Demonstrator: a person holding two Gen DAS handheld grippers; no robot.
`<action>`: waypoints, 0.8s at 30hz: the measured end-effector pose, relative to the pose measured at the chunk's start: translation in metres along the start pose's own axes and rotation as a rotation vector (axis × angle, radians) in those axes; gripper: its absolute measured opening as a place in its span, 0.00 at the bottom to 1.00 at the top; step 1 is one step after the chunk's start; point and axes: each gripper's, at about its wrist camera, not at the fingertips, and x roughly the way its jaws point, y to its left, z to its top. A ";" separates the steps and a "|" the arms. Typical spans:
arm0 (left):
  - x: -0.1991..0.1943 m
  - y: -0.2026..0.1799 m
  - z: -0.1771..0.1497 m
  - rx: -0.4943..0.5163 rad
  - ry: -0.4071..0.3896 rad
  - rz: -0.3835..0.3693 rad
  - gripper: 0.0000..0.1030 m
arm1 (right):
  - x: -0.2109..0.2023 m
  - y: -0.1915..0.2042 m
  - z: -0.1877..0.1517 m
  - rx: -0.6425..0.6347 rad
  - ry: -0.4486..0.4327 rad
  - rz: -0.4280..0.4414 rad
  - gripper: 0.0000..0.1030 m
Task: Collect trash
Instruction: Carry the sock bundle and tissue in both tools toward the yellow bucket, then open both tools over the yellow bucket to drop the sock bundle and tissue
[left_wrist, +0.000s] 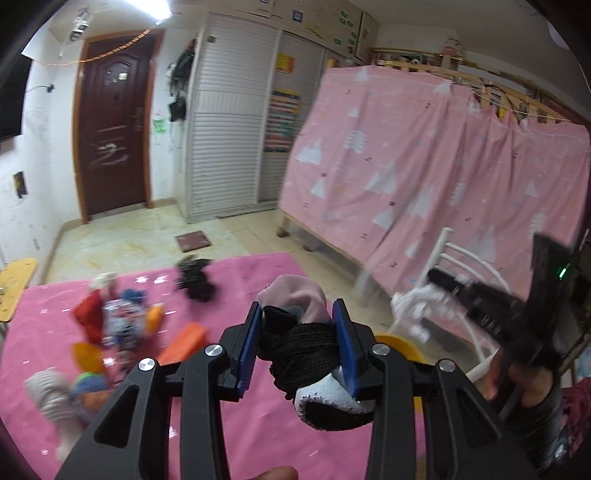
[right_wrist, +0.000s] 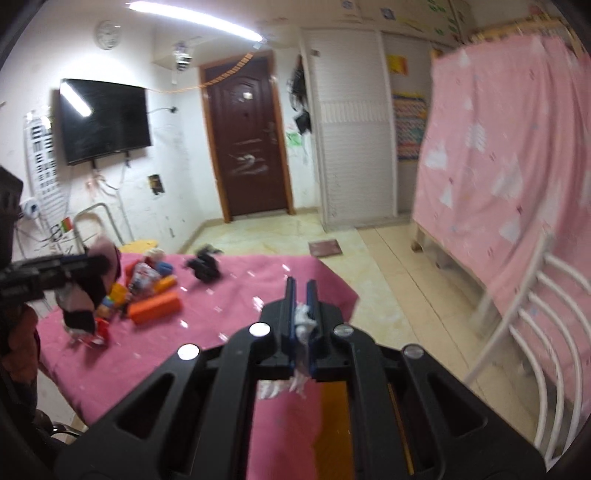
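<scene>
My left gripper (left_wrist: 297, 314) is shut on a bundle of socks (left_wrist: 306, 343), black, pink and white, held above the pink-covered table (left_wrist: 240, 424). It also shows at the left of the right wrist view (right_wrist: 86, 266). My right gripper (right_wrist: 301, 291) is shut on a crumpled white tissue (right_wrist: 303, 325); in the left wrist view it (left_wrist: 413, 295) hangs at the right with the tissue (left_wrist: 410, 306) in it. A yellow bin (left_wrist: 400, 345) sits below the table's right edge, also in the right wrist view (right_wrist: 334, 421).
On the table lie a black sock (left_wrist: 194, 278), an orange block (right_wrist: 155, 308), and a heap of toys and wrappers (left_wrist: 118, 321). A white chair (right_wrist: 535, 332) stands at the right before a pink-curtained bunk bed (left_wrist: 424, 166). A wooden stool (left_wrist: 14, 288) stands left.
</scene>
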 end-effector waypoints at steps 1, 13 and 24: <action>0.008 -0.006 0.002 -0.004 0.010 -0.019 0.30 | 0.003 -0.007 -0.005 0.011 0.015 -0.011 0.05; 0.112 -0.074 0.008 -0.022 0.145 -0.143 0.30 | 0.030 -0.051 -0.046 0.096 0.161 -0.026 0.07; 0.154 -0.100 0.002 -0.072 0.226 -0.191 0.49 | 0.022 -0.078 -0.051 0.168 0.149 -0.117 0.52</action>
